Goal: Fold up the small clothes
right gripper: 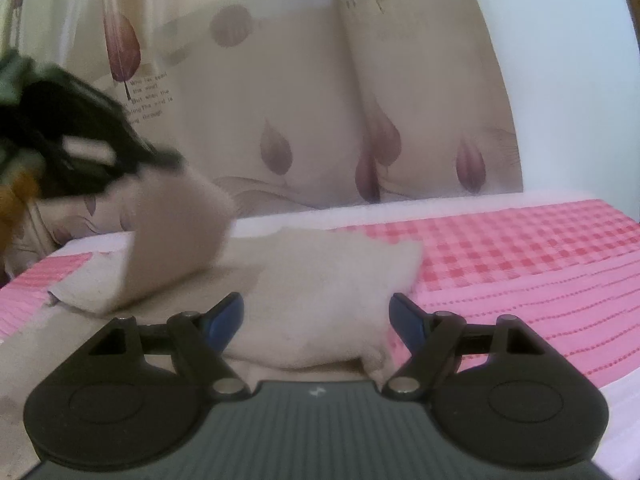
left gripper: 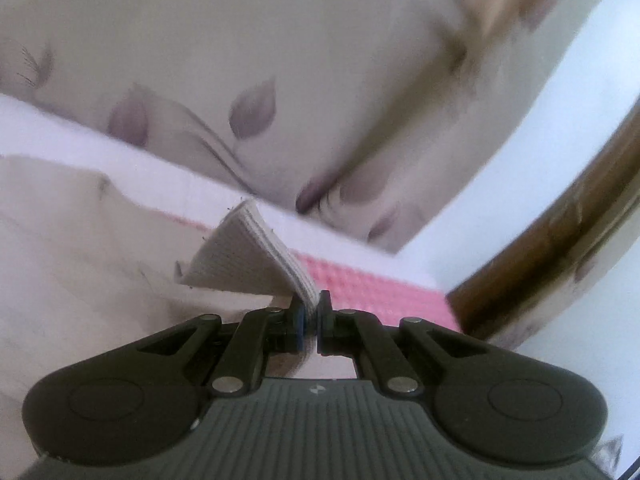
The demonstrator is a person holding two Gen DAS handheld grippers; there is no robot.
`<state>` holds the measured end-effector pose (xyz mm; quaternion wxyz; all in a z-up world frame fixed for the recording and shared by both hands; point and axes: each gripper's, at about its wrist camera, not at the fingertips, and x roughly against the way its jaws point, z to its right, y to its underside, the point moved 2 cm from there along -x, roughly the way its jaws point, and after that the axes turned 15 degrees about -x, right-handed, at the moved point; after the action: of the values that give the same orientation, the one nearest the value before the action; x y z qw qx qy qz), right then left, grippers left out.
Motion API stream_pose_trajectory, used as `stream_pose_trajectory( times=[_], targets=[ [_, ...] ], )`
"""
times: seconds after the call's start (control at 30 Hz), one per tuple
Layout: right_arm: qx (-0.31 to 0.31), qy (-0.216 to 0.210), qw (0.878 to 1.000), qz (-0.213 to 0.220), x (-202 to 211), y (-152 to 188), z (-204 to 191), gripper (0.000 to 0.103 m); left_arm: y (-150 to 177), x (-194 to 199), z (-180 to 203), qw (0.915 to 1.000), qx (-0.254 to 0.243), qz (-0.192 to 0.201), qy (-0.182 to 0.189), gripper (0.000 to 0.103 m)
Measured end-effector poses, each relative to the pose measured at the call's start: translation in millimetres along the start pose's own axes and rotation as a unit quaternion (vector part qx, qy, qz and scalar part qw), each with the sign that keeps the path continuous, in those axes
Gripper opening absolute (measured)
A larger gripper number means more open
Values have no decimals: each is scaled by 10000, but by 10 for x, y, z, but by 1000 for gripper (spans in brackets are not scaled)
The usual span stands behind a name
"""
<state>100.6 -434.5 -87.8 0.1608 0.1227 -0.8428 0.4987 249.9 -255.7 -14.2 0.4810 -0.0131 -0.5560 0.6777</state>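
A small beige garment (right gripper: 320,280) lies on a pink checked cloth (right gripper: 520,248). In the left wrist view my left gripper (left gripper: 313,304) is shut on a ribbed corner of the garment (left gripper: 248,256) and holds it lifted. In the right wrist view that gripper (right gripper: 80,136) shows blurred at the left, with a flap of the garment (right gripper: 176,232) hanging from it over the rest. My right gripper (right gripper: 316,312) is open and empty, low over the near edge of the garment, its blue pads (right gripper: 224,316) on either side of the fabric.
A cream curtain with purple leaf prints (right gripper: 280,120) hangs behind the surface. A white wall (right gripper: 560,60) is at the right. A brown wooden frame (left gripper: 560,232) shows at the right in the left wrist view. The pink cloth runs to the right of the garment.
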Motion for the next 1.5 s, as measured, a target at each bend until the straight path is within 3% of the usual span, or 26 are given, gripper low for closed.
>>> stream_pose_trajectory(
  times=[0.1,0.17,0.2,0.23,0.3,0.37,0.4,0.5,0.63,0.73,0.8,0.87,0.97,1.03,1.1,1.17,1.23,1.37,1.5],
  targets=[
    [-71,-46,9999,80,29,-7,19,80,151,-120,44,9992,-349,-175,51,5],
    [-87,-78,9999,108,39,-9,22,80,183,-193,101,9980,-582,-169,203,11],
    [-89,-84,9999,121,40,-12,23,80,226,-204,141,9974,-673,-110,230,31],
    [-92,-86,9998,128,41,-13,23,80,234,-175,159,9967,-755,-2,284,62],
    [-100,-103,9998,144,43,-16,27,80,198,-96,178,9960,-783,350,264,103],
    [-115,-113,9998,146,49,-13,32,80,246,151,115,9936,-744,833,182,103],
    [-123,-122,9998,138,48,-13,34,80,263,246,77,9934,-727,871,159,103],
    [-140,-154,9997,122,53,-10,37,80,431,508,-205,9953,-612,737,-134,103],
    [-154,-311,9994,90,72,-9,39,80,891,865,-746,9942,-523,472,-813,102],
    [-222,-529,9978,-322,22,-21,40,80,1218,1062,-1243,9925,11,397,-1158,102],
    [-196,-409,9975,-550,-34,-25,19,80,1309,1182,-1452,9912,233,650,-1133,99],
    [-209,-382,9968,-672,-100,-45,5,80,1373,1250,-1480,9886,188,899,-1194,100],
    [-191,-210,9965,-788,-266,-119,-21,78,1338,1147,-1368,9860,-81,936,-1380,102],
    [-257,169,9951,-944,-452,-164,4,67,1333,1164,-1302,9865,-315,893,-1336,102],
    [-393,228,9926,-1123,-599,-186,50,50,1318,1161,-1303,9865,-294,923,-1323,103],
    [-278,262,9925,-1161,-678,-179,24,23,1333,1161,-1395,9859,8,987,-1349,103],
    [119,280,9935,-1098,-713,-173,-90,13,1363,1221,-1404,9847,232,1129,-1304,103],
    [648,418,9948,-663,-716,-326,-258,10,1370,1245,-1378,9841,196,1132,-1353,103],
    [541,667,9953,-450,-820,-528,-113,10,1353,1247,-1375,9840,212,1146,-1350,103]
  ],
)
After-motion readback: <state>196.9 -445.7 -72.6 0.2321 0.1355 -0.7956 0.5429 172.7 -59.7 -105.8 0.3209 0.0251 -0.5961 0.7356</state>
